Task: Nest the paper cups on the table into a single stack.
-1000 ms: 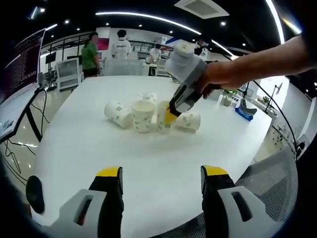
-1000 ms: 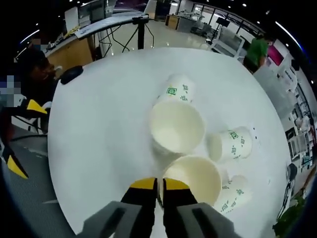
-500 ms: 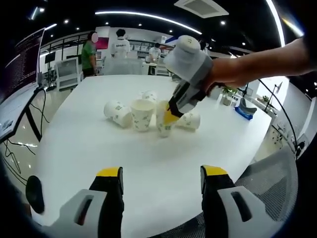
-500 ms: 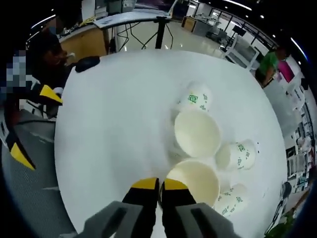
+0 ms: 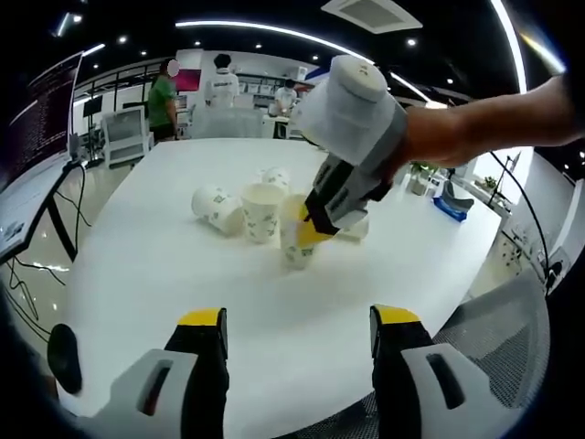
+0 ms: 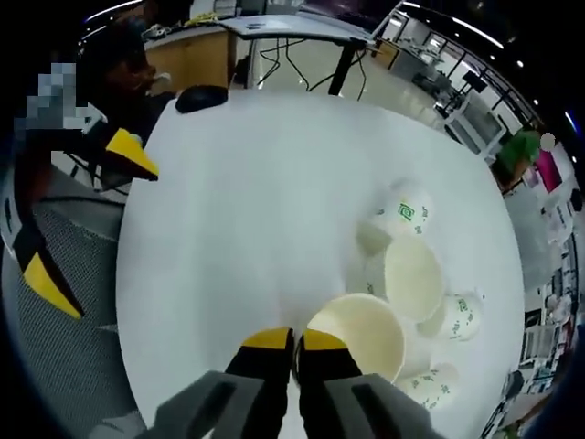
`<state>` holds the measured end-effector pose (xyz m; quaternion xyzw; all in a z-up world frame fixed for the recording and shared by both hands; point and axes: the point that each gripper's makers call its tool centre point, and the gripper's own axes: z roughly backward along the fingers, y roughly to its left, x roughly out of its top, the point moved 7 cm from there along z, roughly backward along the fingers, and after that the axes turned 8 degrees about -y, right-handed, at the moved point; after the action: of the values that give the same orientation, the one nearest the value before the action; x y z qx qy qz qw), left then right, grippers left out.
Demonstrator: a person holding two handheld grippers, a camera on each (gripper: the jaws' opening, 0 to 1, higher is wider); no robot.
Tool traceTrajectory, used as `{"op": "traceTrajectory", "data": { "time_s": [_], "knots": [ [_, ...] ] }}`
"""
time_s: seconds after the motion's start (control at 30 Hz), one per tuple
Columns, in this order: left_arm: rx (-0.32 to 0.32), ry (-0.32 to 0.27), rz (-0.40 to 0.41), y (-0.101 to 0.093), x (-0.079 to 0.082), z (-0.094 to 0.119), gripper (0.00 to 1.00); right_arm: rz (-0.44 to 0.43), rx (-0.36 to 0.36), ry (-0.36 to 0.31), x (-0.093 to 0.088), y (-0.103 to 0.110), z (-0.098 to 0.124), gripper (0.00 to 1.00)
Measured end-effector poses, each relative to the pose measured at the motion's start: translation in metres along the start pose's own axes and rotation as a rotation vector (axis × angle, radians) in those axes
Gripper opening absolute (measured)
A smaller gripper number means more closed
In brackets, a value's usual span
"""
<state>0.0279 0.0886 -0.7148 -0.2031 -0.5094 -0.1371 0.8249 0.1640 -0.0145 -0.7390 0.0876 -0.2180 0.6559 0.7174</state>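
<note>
Left gripper view: my left claw [image 5: 297, 334] sits wide and idle at 6 o'clock; the right claw [image 5: 315, 229] pinches a white green-printed paper cup [image 5: 296, 240] by its rim.

Right gripper view: I'd centre it over the upright white paper cup [image 6: 413, 276] at 2 o'clock, then lower straight.

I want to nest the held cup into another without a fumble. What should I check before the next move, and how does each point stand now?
1. Right hand-held gripper pinches the held cup by its rim: ok.
2. Held cup clear of the table: ok.
3. Upright cup mouth up and empty, ready as target: ok.
4. Held cup lined up over the upright cup: not ok, it hangs beside it.
5. Left hand-held gripper open, holding nothing: ok.
</note>
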Motion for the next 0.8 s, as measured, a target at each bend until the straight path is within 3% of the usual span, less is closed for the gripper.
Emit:
{"op": "traceTrajectory", "data": {
  "time_s": [0.57,0.8],
  "knots": [
    [-0.001,-0.001,0.0,-0.001,0.0,0.0,0.62,0.003,0.003,0.0,-0.002,-0.001,0.001,0.07],
    [0.0,-0.003,-0.002,0.0,0.0,0.0,0.62,-0.024,0.0,-0.033,0.005,-0.002,0.017,0.16]
  ]
}}
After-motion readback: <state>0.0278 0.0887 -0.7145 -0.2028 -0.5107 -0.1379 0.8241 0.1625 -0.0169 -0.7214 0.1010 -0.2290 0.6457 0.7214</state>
